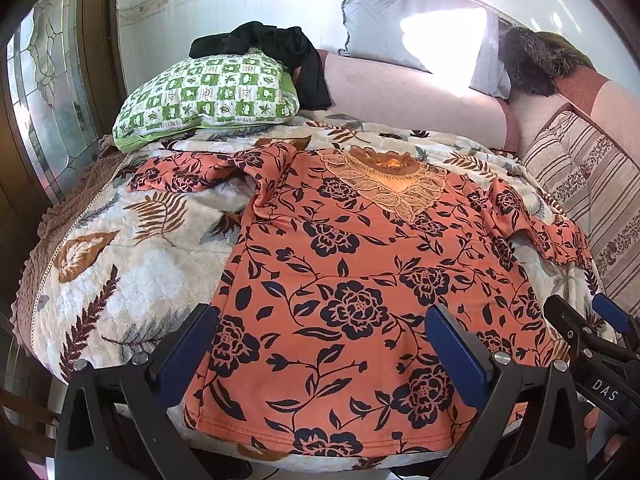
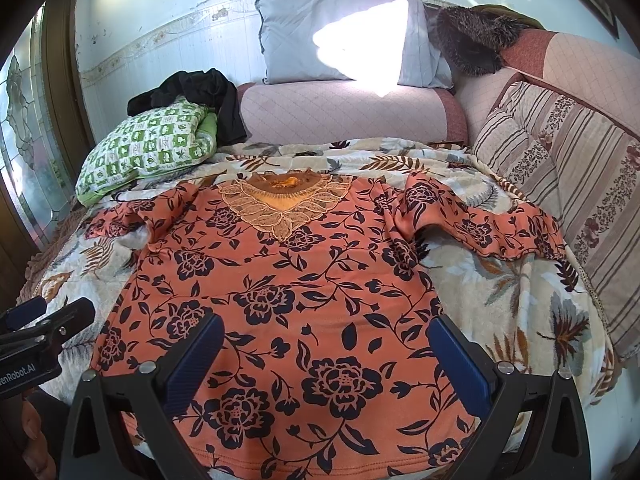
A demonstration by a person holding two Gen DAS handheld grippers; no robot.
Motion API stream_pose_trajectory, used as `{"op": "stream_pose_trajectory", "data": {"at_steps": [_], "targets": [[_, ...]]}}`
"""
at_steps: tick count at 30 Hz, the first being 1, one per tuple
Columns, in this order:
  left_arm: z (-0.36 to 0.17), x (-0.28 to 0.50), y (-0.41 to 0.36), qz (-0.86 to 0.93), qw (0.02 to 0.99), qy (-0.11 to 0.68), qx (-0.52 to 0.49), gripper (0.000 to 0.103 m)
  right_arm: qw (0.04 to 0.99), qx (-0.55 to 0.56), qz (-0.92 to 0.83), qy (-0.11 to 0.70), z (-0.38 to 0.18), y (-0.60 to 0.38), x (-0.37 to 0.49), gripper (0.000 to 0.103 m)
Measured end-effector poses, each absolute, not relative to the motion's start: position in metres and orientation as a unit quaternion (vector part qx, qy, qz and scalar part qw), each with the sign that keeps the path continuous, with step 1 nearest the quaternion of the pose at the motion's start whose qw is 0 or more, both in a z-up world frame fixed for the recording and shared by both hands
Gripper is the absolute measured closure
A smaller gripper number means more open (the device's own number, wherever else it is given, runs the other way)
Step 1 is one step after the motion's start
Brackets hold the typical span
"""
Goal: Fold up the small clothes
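Note:
An orange top with dark flowers (image 1: 360,280) lies flat, front up, on a leaf-patterned blanket (image 1: 132,248), lace neckline at the far end, hem nearest me. Both sleeves are spread out, the left one (image 1: 192,172) bunched near the shoulder. My left gripper (image 1: 324,348) is open above the hem's left part and holds nothing. My right gripper (image 2: 324,356) is open above the hem's right part of the same top (image 2: 288,300), also empty. The right gripper also shows at the right edge of the left wrist view (image 1: 592,332).
A green checked pillow (image 1: 208,96) with a black garment (image 1: 276,48) on it lies at the far left. A pink sofa back (image 1: 408,92), a grey pillow (image 1: 400,20) and a striped cushion (image 2: 568,168) border the blanket. A glass door (image 1: 44,92) stands left.

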State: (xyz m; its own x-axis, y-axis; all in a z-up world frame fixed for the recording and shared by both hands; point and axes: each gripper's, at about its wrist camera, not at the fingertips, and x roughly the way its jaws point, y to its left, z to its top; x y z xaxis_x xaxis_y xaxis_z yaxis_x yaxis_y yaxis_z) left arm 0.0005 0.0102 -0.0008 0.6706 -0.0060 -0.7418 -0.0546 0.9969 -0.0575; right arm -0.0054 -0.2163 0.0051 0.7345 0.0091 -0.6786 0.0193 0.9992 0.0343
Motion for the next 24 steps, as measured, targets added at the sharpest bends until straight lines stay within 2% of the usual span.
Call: {"op": "stream_pose_trajectory", "data": {"at_steps": [24], "targets": [[-0.0005,0.0001,0.0096,0.013,0.913,0.406,-0.038,0.0,0.931,0.019,-0.004,0.365,0.0058,-0.2166,-0.0039,0.0]]}}
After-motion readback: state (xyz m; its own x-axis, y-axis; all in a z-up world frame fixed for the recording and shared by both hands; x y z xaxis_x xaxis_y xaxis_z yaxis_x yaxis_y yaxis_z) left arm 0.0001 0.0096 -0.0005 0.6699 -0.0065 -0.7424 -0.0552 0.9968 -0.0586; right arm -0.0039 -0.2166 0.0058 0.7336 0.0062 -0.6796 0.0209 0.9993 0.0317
